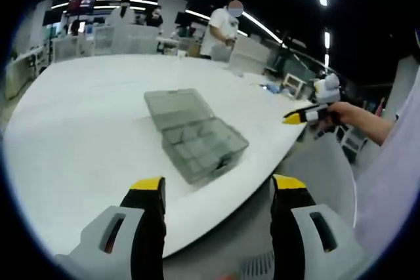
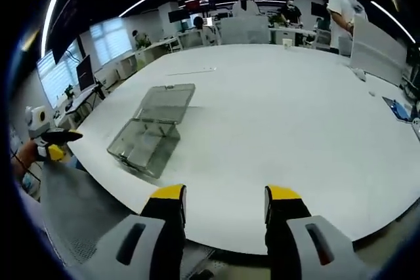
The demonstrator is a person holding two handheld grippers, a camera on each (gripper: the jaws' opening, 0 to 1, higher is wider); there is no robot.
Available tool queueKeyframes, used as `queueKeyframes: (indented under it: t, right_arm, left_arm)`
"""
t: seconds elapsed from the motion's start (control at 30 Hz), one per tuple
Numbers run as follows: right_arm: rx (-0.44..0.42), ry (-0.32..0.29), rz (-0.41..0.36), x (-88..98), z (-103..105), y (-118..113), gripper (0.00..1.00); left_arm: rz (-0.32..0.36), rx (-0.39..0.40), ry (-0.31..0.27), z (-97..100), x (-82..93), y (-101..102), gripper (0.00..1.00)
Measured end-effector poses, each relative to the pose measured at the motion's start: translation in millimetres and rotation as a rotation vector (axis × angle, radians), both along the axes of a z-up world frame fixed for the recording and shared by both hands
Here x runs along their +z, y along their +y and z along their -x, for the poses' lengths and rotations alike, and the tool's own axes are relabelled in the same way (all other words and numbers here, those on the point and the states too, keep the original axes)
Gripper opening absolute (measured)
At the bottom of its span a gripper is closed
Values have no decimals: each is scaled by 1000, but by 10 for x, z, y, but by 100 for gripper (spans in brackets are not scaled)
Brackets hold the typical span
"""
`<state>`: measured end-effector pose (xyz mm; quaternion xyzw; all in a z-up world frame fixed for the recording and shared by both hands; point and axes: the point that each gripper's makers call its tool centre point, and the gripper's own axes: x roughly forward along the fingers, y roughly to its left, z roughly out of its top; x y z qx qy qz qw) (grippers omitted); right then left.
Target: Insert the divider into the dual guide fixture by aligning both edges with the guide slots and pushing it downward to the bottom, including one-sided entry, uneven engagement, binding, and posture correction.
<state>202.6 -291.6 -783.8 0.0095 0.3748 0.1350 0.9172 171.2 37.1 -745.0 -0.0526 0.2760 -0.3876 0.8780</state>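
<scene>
Smoky clear plastic compartment box (image 1: 195, 134) lies open on the round white table (image 1: 85, 129).
Left gripper (image 1: 218, 191) and right gripper (image 2: 223, 201) hover near the box, jaws wide, holding nothing.

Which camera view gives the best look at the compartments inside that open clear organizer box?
The left gripper view: the organizer box sits near centre with its divided compartments facing the camera. In the right gripper view the box lies off to the left, and its compartments look fainter.
</scene>
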Motion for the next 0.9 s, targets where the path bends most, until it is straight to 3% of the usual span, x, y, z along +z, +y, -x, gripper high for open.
queueKeyframes:
  t: [0.2, 0.33, 0.6, 0.9]
  right_arm:
    - [-29, 41, 45, -91, -132, -95, 44]
    - [-62, 57, 57, -132, -240, -142, 44]
    - [-137, 102, 59, -220, -386, -179, 43]
    - [-153, 187, 71, -363, -497, -263, 39]
  left_arm:
    - [13, -14, -4, 16, 44, -49, 63]
    - [68, -16, -4, 45, 127, -137, 63]
    - [44, -38, -17, 78, 96, -162, 62]
    - [59, -52, -26, 94, 117, -159, 62]
